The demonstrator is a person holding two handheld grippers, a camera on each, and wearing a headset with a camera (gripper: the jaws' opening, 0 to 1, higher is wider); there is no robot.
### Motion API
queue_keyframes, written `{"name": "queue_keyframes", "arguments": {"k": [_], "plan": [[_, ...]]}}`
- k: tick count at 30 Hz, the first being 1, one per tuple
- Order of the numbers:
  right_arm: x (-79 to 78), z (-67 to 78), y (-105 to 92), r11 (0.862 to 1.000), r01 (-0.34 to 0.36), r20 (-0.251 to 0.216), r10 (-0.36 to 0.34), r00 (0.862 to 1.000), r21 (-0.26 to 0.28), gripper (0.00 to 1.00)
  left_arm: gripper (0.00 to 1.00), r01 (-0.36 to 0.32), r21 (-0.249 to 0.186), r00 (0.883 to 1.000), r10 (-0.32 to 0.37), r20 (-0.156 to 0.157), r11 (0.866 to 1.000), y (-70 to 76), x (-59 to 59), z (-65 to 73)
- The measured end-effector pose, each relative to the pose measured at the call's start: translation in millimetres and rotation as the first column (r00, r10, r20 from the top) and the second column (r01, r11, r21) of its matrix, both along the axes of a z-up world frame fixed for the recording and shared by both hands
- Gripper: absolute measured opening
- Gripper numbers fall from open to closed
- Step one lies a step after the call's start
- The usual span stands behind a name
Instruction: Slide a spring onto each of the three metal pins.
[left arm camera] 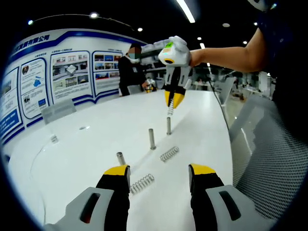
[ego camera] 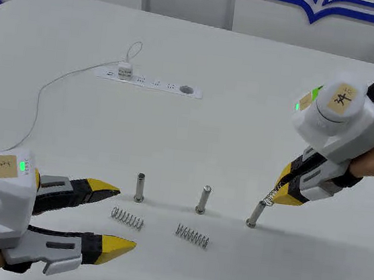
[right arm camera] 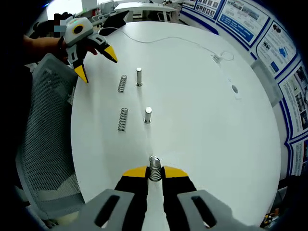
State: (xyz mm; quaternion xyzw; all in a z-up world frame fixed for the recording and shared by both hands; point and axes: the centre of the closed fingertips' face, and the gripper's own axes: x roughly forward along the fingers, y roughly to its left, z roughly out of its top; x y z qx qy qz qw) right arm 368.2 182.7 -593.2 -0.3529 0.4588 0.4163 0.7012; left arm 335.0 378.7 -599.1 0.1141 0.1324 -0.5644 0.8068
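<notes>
Right of the middle pin (ego camera: 203,199), the spring (ego camera: 269,198) has its upper coils hidden between the jaws of the right gripper (ego camera: 281,191) (contact with the tilted pin (ego camera: 255,214) is too small to tell). Left of the middle pin, the picture's edge cuts off the body of the left gripper (ego camera: 127,217).

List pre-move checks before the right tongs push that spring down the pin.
1. Grip: right tongs shut on the held spring: ok.
2. Alignment: the held spring's lower end meets the top of the right pin: ok.
3. Is the right pin upright: cannot tell. It leans in the head view and looks straight in the left gripper view.
4. Remaining pins: middle pin and left pin stand bare: ok.
5. Supply: left spring and middle spring lie free beside them: ok.
6. Clearance: left tongs open, well apart from the right pin: ok.
</notes>
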Motion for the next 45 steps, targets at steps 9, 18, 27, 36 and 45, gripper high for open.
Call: {"name": "queue_keyframes", "arguments": {"k": [9, 18, 27, 36, 45], "plan": [[3.0, -7.0, -0.2, 1.000, -0.006, -0.020, 0.006, 1.000, -0.016, 0.12, 0.53, -0.013, -0.004, 1.000, 0.013, -0.005, 1.000, 2.5, 2.1, -0.5], [4.2, -15.5, 1.4, 0.999, -0.015, -0.046, 0.013, 0.999, -0.036, 0.12, 0.54, -0.013, -0.003, 1.000, 0.013, -0.009, 1.000, 2.8, 2.0, -1.2], [7.5, -29.0, 2.2, 0.998, -0.014, -0.083, 0.009, 0.997, -0.065, 0.12, 0.54, -0.013, 0.001, 1.000, 0.013, -0.008, 1.000, 3.8, 2.7, -1.1], [7.4, -49.1, 3.3, 0.996, -0.009, -0.111, -0.002, 0.994, -0.092, 0.12, 0.53, -0.014, 0.005, 1.000, 0.014, -0.007, 1.000, 4.5, 2.3, -0.7], [9.6, -65.4, 1.2, 0.995, 0.001, -0.123, -0.014, 0.992, -0.103, 0.12, 0.53, -0.013, 0.010, 1.000, 0.013, -0.008, 1.000, 4.6, 1.5, -1.7]]}}
